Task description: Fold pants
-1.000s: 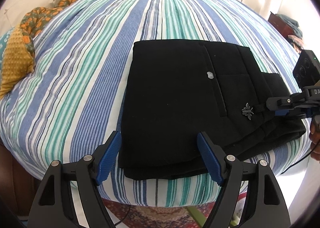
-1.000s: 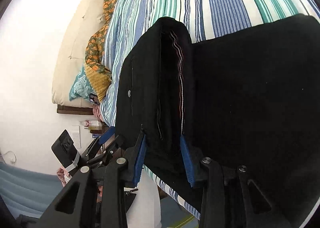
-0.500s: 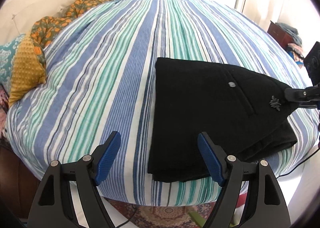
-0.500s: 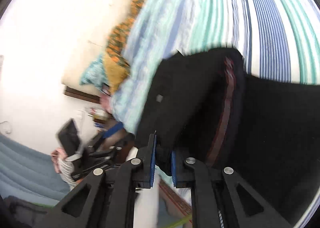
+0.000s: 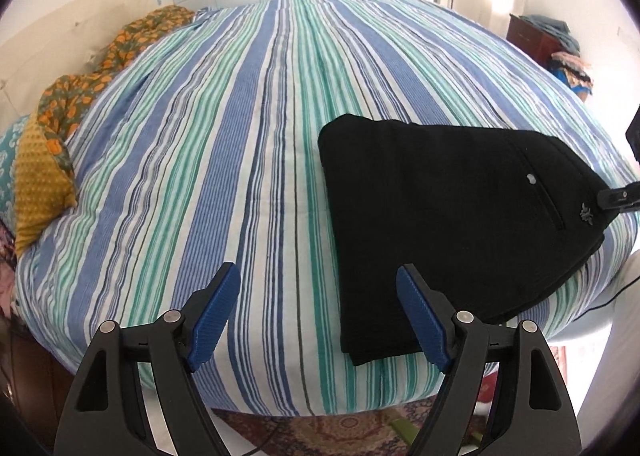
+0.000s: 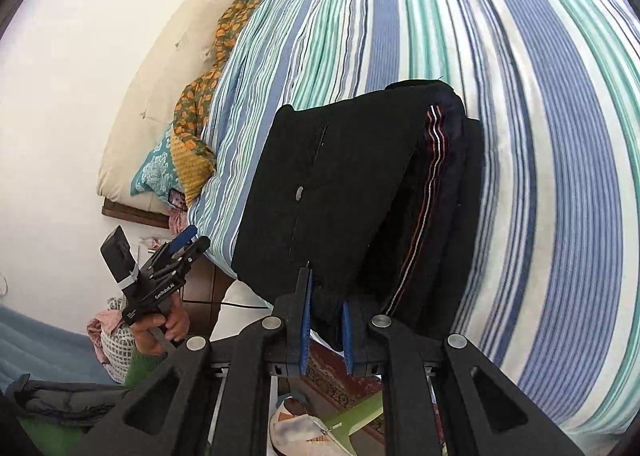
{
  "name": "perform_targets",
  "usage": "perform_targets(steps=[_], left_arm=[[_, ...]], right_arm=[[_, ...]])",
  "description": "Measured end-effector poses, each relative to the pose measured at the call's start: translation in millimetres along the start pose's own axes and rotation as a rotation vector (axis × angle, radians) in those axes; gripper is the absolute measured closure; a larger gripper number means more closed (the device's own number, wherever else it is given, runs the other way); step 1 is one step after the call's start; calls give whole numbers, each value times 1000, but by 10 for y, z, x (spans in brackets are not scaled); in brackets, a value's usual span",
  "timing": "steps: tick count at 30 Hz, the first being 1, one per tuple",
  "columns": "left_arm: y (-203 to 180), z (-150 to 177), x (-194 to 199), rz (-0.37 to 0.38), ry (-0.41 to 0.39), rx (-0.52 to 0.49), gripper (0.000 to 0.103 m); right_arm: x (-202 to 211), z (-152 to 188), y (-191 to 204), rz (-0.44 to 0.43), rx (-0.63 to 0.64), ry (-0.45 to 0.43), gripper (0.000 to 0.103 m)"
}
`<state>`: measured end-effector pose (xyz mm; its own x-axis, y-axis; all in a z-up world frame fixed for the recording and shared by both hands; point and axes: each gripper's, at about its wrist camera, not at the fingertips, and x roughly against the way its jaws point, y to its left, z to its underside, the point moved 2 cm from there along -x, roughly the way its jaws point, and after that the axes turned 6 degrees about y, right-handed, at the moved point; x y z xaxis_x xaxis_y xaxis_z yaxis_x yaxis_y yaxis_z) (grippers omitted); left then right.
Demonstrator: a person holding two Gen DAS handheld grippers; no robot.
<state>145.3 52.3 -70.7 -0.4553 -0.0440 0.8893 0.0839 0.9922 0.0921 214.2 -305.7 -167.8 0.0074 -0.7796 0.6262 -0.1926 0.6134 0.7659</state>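
We have the striped bed (image 5: 240,144) with the folded black pants (image 5: 448,208) near its foot edge: soft, thick, layered, so best pinched at a corner. Our right gripper (image 6: 325,326) has just closed, seemingly pinching that corner; our left gripper (image 5: 320,320) hovers spread, empty, beside them.

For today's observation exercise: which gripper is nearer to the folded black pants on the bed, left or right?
Right. The right gripper is clamped on an edge of the pants, lifting it off the bed. The left gripper hangs open above the bed, apart from them.
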Motion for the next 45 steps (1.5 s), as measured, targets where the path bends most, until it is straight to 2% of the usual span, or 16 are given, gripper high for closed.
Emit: perform_targets(steps=[2,5,8,11,14,19,22,24,25,31,35,38,40,41,43,45], left_arm=[[-77,-11,-40,-2,11,-20,21],[-216,3,-242,18,70,-66,17],[-352,34,-372,-66,118,-131,18],[-302,-11,-215,-31,80,-101,18],[-321,-134,-211,2,67,-70,18],[-631,-289,-501,19,114,-122,16],[-798,-115,-777,-5,197,-183,13],[-824,-59,-717,-36,168,-217,13],[-789,-55,-651,-31,169,-201,14],[-474,-2,-300,37,125,-31,12],[-525,224,-604,48,214,-18,10],[-492,287,-549,86,225,-2,10],[-373,257,-374,96,181,11,10],[-295,246,-309,112,164,26,9],[-139,175,-326,162,161,68,9],[-5,106,-481,198,195,111,9]], right_arm=[[34,42,-72,16,-8,-20,90],[-177,94,-168,187,13,12,90],[-353,104,-141,275,44,-9,85],[-203,73,-3,393,75,-35,53],[83,-13,455,542,215,-133,52],[124,-414,903,422,354,-260,53],[-398,-727,632,360,270,-191,53],[-765,-773,167,451,164,-58,72],[-844,-742,28,479,151,-42,83],[-187,-234,537,449,258,-195,83],[-213,300,873,416,382,-218,82],[-666,519,436,473,288,-73,83],[-525,580,373,371,201,-147,83],[-405,596,396,339,173,-172,81],[-137,601,419,330,146,-243,34],[67,559,326,300,107,-307,22]])
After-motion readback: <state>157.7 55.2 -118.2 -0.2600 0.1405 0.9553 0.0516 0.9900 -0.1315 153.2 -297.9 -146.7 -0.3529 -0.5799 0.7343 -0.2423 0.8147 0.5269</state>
